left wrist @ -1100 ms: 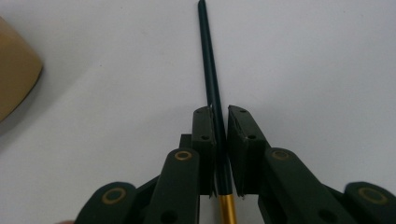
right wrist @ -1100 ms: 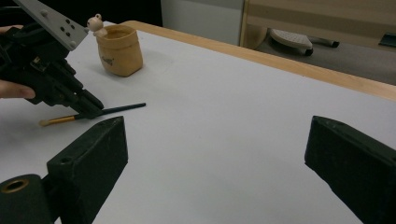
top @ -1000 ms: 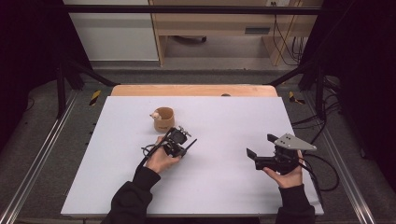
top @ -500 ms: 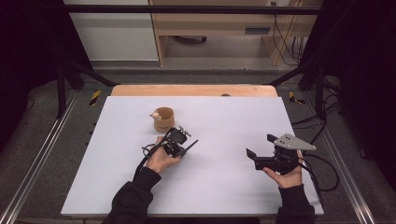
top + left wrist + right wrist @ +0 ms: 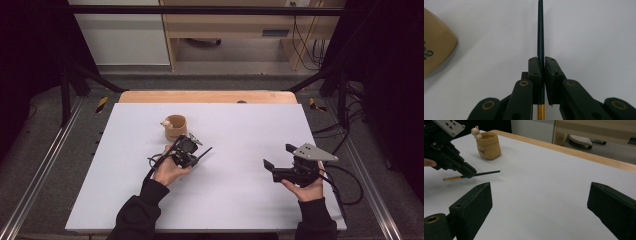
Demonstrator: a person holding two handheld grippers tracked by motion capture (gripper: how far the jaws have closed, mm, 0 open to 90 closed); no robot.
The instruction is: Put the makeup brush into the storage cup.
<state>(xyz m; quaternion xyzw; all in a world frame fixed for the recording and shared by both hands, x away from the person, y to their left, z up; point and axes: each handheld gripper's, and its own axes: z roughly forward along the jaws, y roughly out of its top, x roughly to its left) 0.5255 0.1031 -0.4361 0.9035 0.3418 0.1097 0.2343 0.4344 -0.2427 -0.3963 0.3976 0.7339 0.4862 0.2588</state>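
Left gripper view: gripper clamping brush

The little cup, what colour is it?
Tan cup, clearest in the right gripper view.

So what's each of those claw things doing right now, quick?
Left gripper: closed on a thin dark brush.
Right gripper: open, nothing between its fingers.

Thin dark brush with gold ferrule end, clamped between left gripper pads; lies level, tip projecting beyond jaws; just above table.
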